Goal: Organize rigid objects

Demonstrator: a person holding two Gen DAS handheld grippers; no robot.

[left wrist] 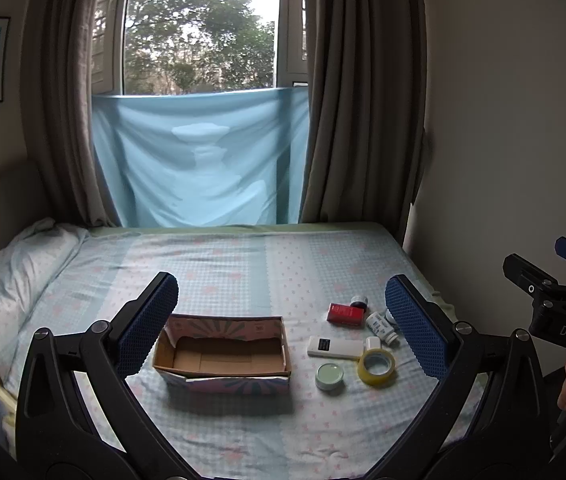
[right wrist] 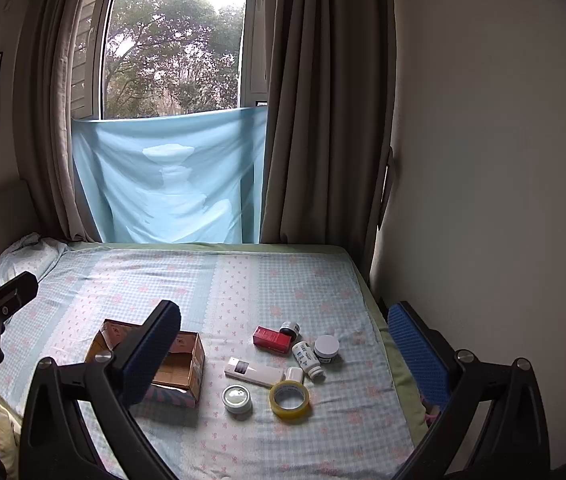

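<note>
Both grippers held above the bed, fingers spread wide, nothing gripped.

Left gripper [left wrist: 281,326]: fingers apart — the cardboard box [left wrist: 223,354] sits on the bed sheet [left wrist: 243,256] between them, nearer the left finger [left wrist: 149,322], open side up. The loose items lie toward the right finger [left wrist: 417,330]: white remote [left wrist: 335,347], yellow tape roll [left wrist: 377,366], round tin [left wrist: 329,376], red box [left wrist: 345,314], white bottle [left wrist: 382,327] on its side, dark small jar [left wrist: 359,302]. Right gripper [right wrist: 283,360]: fingers apart — its left finger [right wrist: 151,356] overlaps the box [right wrist: 187,364]; the cluster lies between the fingers: remote [right wrist: 253,371] touching a small white case [right wrist: 294,375], tape roll [right wrist: 289,399] just beside the tin [right wrist: 237,398], white-lidded jar [right wrist: 327,349] nearest the right finger [right wrist: 417,354].
</note>
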